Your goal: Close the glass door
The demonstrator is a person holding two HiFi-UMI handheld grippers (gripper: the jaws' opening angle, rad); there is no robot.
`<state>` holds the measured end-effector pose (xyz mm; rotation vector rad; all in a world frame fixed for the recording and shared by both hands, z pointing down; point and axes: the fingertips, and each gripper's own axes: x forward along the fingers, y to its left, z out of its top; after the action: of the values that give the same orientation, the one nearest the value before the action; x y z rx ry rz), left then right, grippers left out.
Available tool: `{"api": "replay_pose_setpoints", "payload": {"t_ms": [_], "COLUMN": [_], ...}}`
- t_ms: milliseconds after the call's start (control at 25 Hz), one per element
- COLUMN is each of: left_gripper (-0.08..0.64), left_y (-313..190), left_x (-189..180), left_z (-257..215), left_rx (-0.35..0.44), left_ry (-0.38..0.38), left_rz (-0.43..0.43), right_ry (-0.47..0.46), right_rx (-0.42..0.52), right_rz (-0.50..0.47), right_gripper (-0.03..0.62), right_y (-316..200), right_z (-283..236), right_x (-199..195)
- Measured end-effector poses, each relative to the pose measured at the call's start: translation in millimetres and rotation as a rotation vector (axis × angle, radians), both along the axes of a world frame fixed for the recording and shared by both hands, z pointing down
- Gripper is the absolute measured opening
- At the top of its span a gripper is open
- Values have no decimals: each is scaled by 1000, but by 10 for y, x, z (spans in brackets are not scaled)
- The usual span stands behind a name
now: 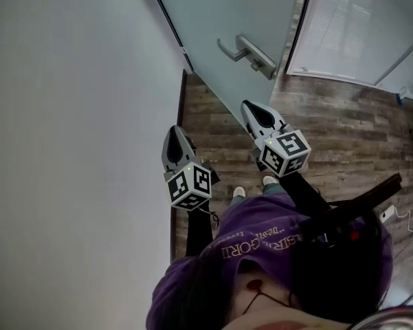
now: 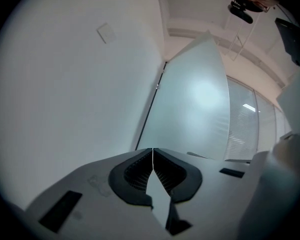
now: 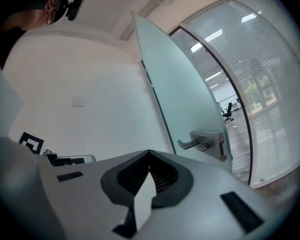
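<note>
At the bottom of the head view the person [image 1: 261, 253] is standing on the wooden floor [image 1: 343, 136], facing the doorway. Just above, in the middle of the frame, the left gripper [image 1: 175, 130] is pointing up the picture along the white wall [image 1: 69, 115]. Its jaws are pressed together with nothing between them. The right gripper [image 1: 251, 106], a little higher and to the right, is also showing its jaws together and empty, and it is aiming towards the glass door [image 1: 213, 12].

That door is hanging open at the top centre, swung away from its frame [image 1: 297, 26]. Its lever handle [image 1: 251, 53] is sitting just above the right gripper's tips, apart from them. Judging by this, nothing of the closing is done yet: neither gripper is touching the door, and the whole swing shut is remaining.
</note>
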<state>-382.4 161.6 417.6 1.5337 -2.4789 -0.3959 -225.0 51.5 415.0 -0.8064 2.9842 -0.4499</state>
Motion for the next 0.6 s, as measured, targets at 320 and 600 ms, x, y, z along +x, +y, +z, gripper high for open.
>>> {"api": "replay_pose_setpoints", "payload": {"t_ms": [320, 600], "left_gripper": [8, 8], "left_y": [-670, -1085], "left_x": [392, 834], "left_z": [-39, 43], "left_rx": [14, -1], "left_ry": [-2, 9], "left_rz": [312, 439], "right_ry": [4, 15], "right_rx": [13, 17], "right_rz": [305, 467], "right_gripper": [-15, -15], "right_y": [-89, -217], "right_z": [-88, -139], "right_x": [664, 1229]}}
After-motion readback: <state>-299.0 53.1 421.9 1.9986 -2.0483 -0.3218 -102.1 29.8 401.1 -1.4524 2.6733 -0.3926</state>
